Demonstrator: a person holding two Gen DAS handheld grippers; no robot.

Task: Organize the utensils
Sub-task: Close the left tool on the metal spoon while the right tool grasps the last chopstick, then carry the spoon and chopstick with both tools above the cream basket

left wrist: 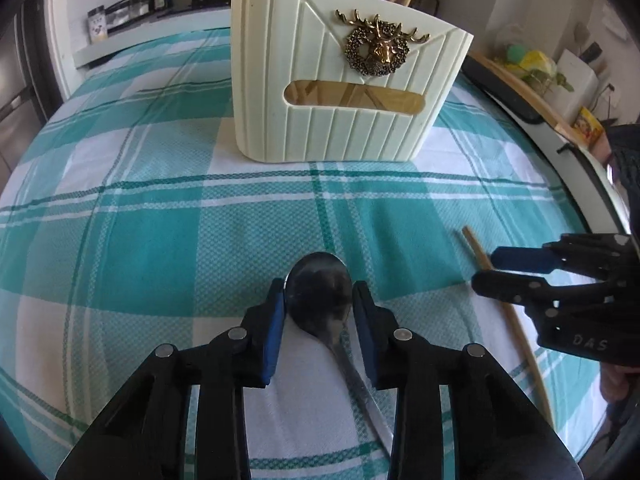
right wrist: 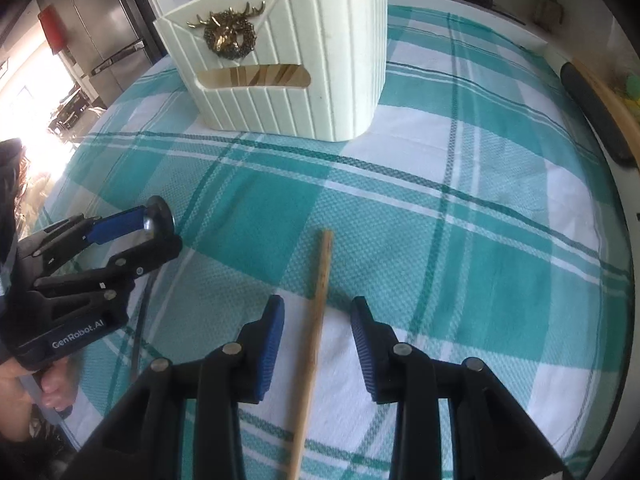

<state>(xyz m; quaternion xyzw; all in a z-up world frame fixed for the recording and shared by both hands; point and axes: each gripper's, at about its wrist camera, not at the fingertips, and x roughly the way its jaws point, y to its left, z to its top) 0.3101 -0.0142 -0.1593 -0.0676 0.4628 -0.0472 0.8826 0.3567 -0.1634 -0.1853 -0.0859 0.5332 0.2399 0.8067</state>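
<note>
A cream ribbed utensil holder point(left wrist: 332, 84) with a brass deer badge stands at the far side of the checked cloth, several wooden sticks in it; it also shows in the right wrist view point(right wrist: 288, 60). My left gripper point(left wrist: 319, 300) is shut on the bowl of a metal spoon point(left wrist: 320, 292), handle trailing back toward me. It shows at the left of the right wrist view point(right wrist: 148, 236). My right gripper point(right wrist: 317, 320) is open, its fingers either side of a wooden chopstick point(right wrist: 316, 328) lying on the cloth. That chopstick shows in the left wrist view point(left wrist: 508, 312).
A teal and white checked cloth point(left wrist: 160, 220) covers the round table. The table's dark rim point(right wrist: 592, 112) curves along the right. A stove with pans and a spice rack point(left wrist: 132, 4) lie beyond the holder. A steel fridge point(right wrist: 100, 28) stands at far left.
</note>
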